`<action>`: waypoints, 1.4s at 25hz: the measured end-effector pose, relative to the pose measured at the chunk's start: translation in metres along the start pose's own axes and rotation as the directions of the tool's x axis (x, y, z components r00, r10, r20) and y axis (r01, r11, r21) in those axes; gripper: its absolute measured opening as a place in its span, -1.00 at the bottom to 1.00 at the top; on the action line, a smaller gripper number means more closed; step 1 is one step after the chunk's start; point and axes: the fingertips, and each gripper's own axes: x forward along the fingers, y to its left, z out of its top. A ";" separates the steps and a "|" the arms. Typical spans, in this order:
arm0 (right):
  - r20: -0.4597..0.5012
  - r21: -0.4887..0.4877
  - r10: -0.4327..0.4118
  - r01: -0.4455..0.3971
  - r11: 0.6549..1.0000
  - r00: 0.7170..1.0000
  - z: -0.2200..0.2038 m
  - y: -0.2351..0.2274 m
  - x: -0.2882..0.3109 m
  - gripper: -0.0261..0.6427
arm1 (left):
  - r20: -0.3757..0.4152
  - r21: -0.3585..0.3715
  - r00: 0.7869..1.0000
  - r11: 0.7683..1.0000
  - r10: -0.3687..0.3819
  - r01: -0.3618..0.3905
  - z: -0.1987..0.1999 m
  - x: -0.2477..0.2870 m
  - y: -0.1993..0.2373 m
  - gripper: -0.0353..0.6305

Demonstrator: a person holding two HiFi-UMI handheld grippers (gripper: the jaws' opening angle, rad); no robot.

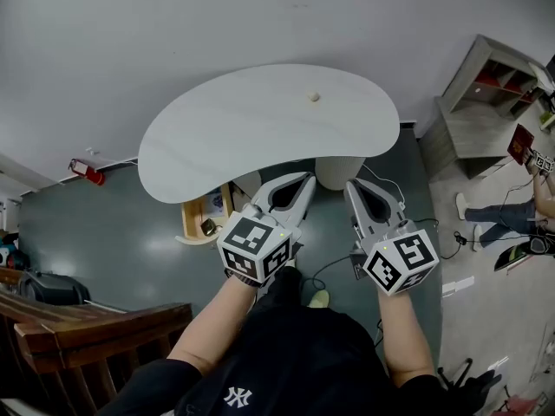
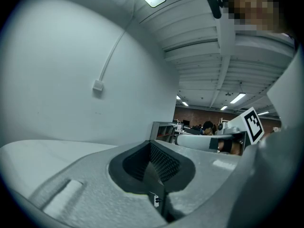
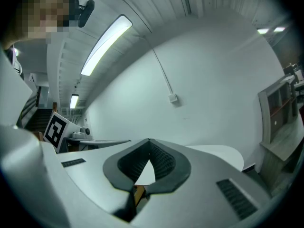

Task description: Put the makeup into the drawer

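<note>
White table [image 1: 217, 137] bears makeup [image 1: 314, 97] (small), beyond right gripper [image 1: 362, 185].

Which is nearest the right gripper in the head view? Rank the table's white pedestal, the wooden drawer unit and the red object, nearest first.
1. White pedestal: right beside the right gripper.
2. Wooden drawer unit: farther left, past the left gripper.
3. Red object: far left of the view.

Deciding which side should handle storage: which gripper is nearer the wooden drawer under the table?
Left. The left gripper sits just right of the wooden drawer; the right gripper lies farther right, beyond the left one.
</note>
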 end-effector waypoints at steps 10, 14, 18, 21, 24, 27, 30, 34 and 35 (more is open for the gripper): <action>-0.024 0.007 -0.069 0.069 0.998 0.997 0.004 -0.033 0.098 -0.88 | -0.037 0.021 0.999 0.999 -0.041 0.042 0.012 0.056 0.093 -0.86; -0.037 0.011 -0.097 0.098 0.995 0.995 0.004 -0.047 0.132 -0.88 | -0.050 0.033 0.997 0.997 -0.066 0.068 0.016 0.080 0.122 -0.87; -0.041 0.008 -0.118 0.119 0.993 0.992 0.007 -0.054 0.162 -0.88 | -0.061 0.029 0.994 0.995 -0.090 0.092 0.018 0.095 0.145 -0.87; -0.039 0.011 -0.132 0.133 0.991 0.990 0.009 -0.058 0.175 -0.88 | -0.065 0.033 0.993 0.994 -0.099 0.101 0.019 0.105 0.159 -0.86; -0.047 0.015 -0.140 0.141 0.990 0.989 0.007 -0.067 0.182 -0.88 | -0.074 0.028 0.992 0.995 -0.098 0.100 0.017 0.119 0.168 -0.86; -0.051 0.027 -0.146 0.148 0.989 0.988 0.005 -0.087 0.191 -0.88 | -0.089 0.029 0.991 0.994 -0.099 0.102 0.010 0.137 0.171 -0.86; -0.064 0.041 -0.122 0.125 0.991 0.990 0.002 -0.108 0.208 -0.88 | -0.103 0.023 0.991 0.996 -0.081 0.084 0.004 0.159 0.182 -0.86; -0.093 0.039 -0.063 0.066 0.997 0.994 0.004 -0.142 0.242 -0.88 | -0.107 0.024 0.994 0.999 -0.032 0.035 0.003 0.199 0.206 -0.86; -0.100 0.034 -0.046 0.050 0.998 0.994 0.006 -0.152 0.251 -0.88 | -0.109 0.024 0.994 1.000 -0.017 0.019 0.002 0.209 0.213 -0.86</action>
